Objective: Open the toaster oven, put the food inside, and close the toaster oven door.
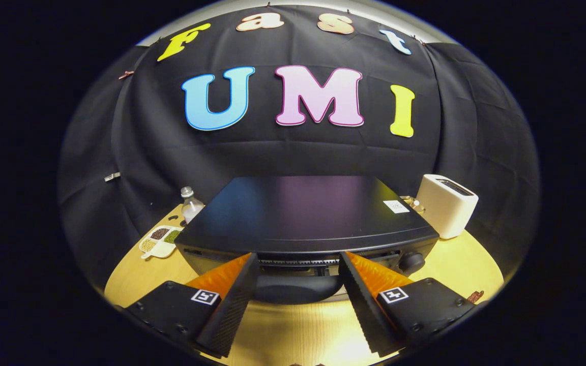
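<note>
We're right up against the front of the toaster oven (pixel 300 213), looking down over its flat black top, so this reads to us as the opening step. The gripper (pixel 298 264) is spread wide with nothing in it, one finger on each side of the dark door handle (pixel 295 290) that sits between and just ahead of the tips. That straddle makes sense if the plan is to close on the handle and pull; we can't tell for sure whether the door has cracked open yet, since the front face is mostly hidden under the top edge. A knob (pixel 411 261) pokes out near the oven's right front corner.

Over by the left edge of the table (pixel 456 264) there's a divided tray (pixel 159 240) with different grains or seeds in each section, and a plastic bottle (pixel 190 204) just behind it. A white toaster (pixel 445 204) stands at the back right corner.
</note>
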A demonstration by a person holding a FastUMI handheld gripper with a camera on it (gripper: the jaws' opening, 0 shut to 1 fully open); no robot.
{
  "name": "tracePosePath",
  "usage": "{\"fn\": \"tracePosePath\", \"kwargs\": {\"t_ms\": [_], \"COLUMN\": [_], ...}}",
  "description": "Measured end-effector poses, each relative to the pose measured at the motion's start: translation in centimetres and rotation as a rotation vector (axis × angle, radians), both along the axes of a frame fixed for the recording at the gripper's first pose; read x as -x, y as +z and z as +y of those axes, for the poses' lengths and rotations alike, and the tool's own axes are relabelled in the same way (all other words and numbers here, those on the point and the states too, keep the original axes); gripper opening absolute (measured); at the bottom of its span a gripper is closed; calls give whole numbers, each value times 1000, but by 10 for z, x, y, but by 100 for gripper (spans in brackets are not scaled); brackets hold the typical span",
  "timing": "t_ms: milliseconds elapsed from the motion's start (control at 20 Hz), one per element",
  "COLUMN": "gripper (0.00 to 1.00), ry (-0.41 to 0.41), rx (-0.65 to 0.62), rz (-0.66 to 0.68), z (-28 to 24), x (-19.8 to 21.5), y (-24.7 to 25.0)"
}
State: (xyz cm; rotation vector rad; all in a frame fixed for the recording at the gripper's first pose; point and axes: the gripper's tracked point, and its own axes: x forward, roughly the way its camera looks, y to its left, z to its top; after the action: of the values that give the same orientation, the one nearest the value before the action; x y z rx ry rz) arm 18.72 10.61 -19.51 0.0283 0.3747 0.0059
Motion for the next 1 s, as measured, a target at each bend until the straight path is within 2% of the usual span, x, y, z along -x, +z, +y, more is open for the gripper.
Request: {"fn": "tracePosePath", "kwargs": {"t_ms": [500, 700, 850, 1000], "gripper": [97, 96, 98, 99], "ry": [16, 30, 52, 13], "rx": [-7, -18, -78, -105], "rz": [55, 150, 304, 364], "z": [-1, -1, -1, -12], "x": [70, 103, 129, 142], "y": [-35, -69, -111, -136]}}
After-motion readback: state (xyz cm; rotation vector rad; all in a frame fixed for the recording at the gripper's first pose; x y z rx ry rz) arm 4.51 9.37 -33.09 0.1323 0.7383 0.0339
